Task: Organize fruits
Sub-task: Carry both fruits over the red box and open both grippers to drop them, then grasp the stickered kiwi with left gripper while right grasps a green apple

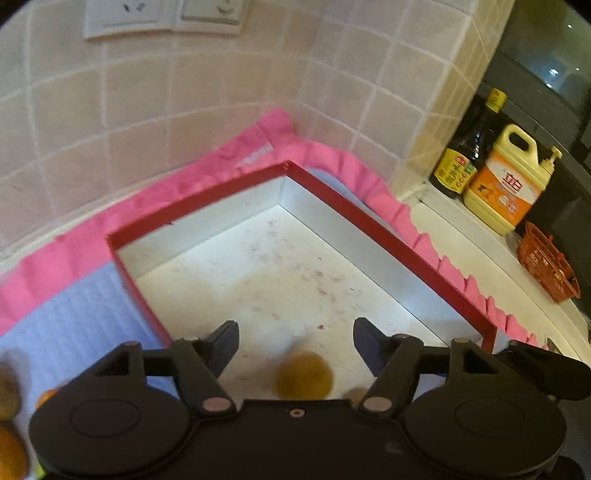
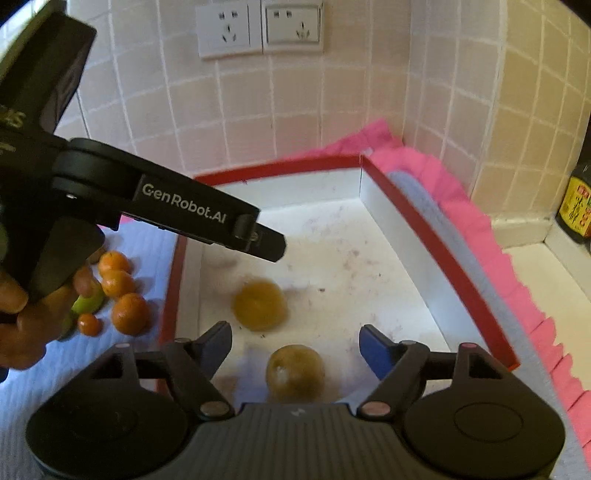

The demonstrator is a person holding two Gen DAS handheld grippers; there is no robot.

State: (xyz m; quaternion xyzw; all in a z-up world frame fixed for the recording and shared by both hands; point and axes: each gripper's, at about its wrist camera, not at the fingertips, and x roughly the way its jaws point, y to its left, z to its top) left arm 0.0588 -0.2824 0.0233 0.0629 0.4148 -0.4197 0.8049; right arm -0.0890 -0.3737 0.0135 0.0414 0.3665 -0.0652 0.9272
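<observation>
Both claws standing open over red-rimmed tray [image 2: 436, 236], gripping nothing: left claw [image 1: 295, 345], right claw [image 2: 295, 350]. Two brownish fruits [image 2: 259, 304] lying loose at lower centre, probably light, roll-prone; best pinching across widest part.

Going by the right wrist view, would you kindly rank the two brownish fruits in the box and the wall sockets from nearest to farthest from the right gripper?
1. Near fruit, between the right gripper's open fingers.
2. Far fruit, box middle.
3. Wall sockets, top.
</observation>
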